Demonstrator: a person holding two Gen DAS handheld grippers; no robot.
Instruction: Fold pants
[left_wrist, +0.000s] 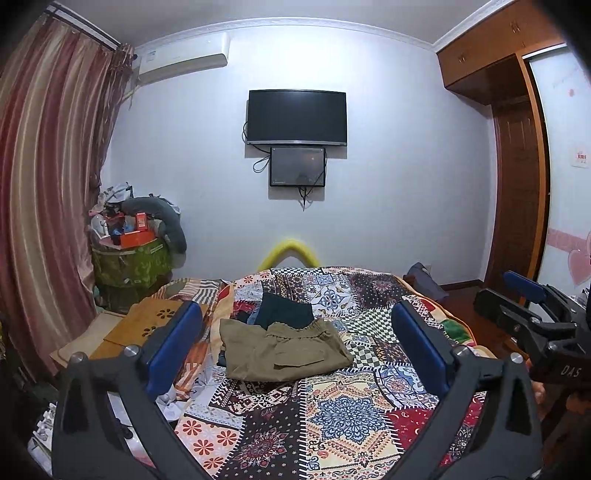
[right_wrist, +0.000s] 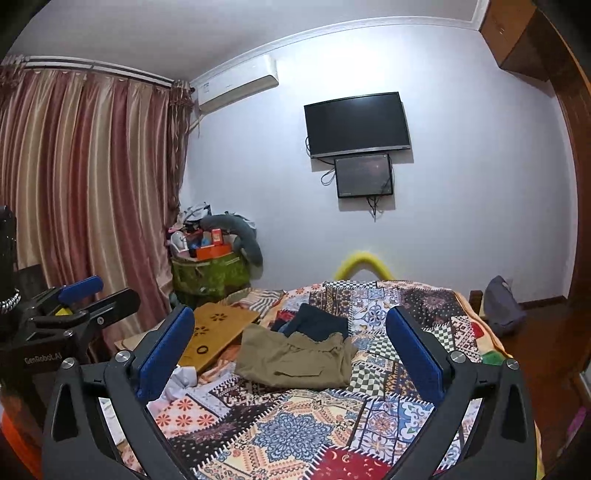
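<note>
Khaki pants (left_wrist: 286, 349) lie folded into a rough rectangle on the patchwork bedspread (left_wrist: 332, 417), also seen in the right wrist view (right_wrist: 295, 356). A dark garment (left_wrist: 284, 310) lies just behind them, partly under the waistband. My left gripper (left_wrist: 295, 332) is open and empty, held back above the bed's near part, clear of the pants. My right gripper (right_wrist: 290, 339) is open and empty too, likewise held back from the pants. Each gripper shows at the edge of the other's view, the right one (left_wrist: 532, 310) and the left one (right_wrist: 85, 299).
A wooden lap desk (right_wrist: 218, 330) lies at the bed's left side with crumpled white cloth (right_wrist: 181, 380) near it. A cluttered green hamper (left_wrist: 129, 258) stands by the curtain. A wardrobe (left_wrist: 517, 184) is at right, a grey bag (right_wrist: 502, 306) on the floor.
</note>
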